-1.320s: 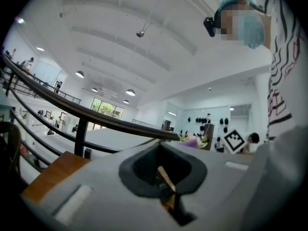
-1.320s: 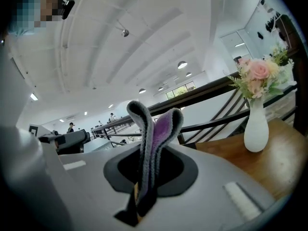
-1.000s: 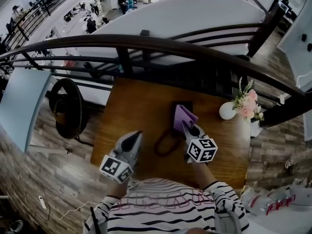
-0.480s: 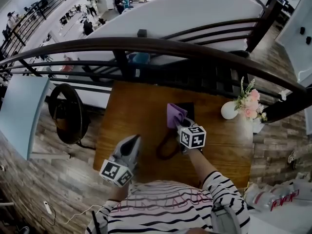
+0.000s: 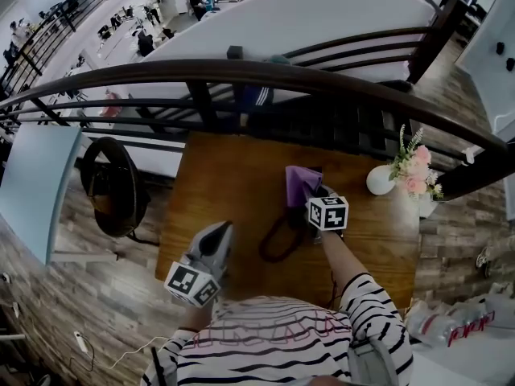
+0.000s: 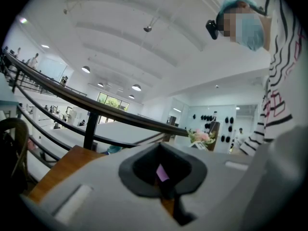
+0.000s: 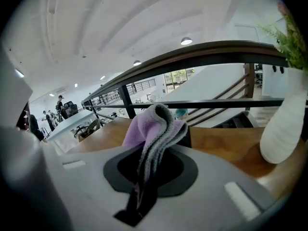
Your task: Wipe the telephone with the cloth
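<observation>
A black telephone [image 5: 294, 214] lies mid-table, its cord looping out to the left [image 5: 273, 244]. A purple cloth [image 5: 299, 183] rests on the phone and covers most of it. My right gripper [image 5: 311, 197] is shut on the cloth's near end. In the right gripper view the cloth [image 7: 154, 126] bunches up out of the shut jaws of the right gripper [image 7: 147, 177], with a dark corner of the telephone [image 7: 187, 138] behind it. My left gripper [image 5: 220, 232] hovers over the table's near left, shut and holding nothing. The left gripper [image 6: 166, 186] points toward the phone.
A white vase [image 5: 376, 182] with pink flowers [image 5: 412, 170] stands at the table's right edge, close to my right gripper; the vase [image 7: 284, 124] fills the right of the right gripper view. A dark railing [image 5: 241, 75] runs behind the wooden table [image 5: 217, 175].
My right gripper has carried the cloth away from me over the telephone, first leftward, then slightly right. The left gripper has stayed where it was.
</observation>
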Tool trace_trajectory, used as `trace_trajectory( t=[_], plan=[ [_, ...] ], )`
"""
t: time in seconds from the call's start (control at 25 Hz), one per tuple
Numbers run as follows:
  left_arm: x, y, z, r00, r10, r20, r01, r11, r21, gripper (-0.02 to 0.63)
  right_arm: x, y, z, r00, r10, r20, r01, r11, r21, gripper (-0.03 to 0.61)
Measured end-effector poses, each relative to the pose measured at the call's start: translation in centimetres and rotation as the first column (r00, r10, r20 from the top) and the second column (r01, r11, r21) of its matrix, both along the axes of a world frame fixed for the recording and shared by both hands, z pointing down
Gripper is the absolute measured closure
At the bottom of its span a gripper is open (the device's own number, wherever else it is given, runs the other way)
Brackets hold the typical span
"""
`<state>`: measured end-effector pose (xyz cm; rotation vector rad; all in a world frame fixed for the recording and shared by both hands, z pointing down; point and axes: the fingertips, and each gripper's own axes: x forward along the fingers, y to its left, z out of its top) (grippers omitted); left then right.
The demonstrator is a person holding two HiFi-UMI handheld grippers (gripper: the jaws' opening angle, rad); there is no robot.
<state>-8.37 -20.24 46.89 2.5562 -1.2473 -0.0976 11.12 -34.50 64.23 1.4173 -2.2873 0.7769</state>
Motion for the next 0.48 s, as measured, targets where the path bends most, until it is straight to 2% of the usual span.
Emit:
trace_trajectory(
  t=[0.48],
  plan=[
    [0.6, 0.5, -0.1, 1.0, 0.017, 0.005, -0.017, 1.0, 0.009, 0.612, 7.5, 0.0, 0.6, 0.986, 0.15, -0.078, -0.151, 0.988, -0.012, 0.541]
  ],
)
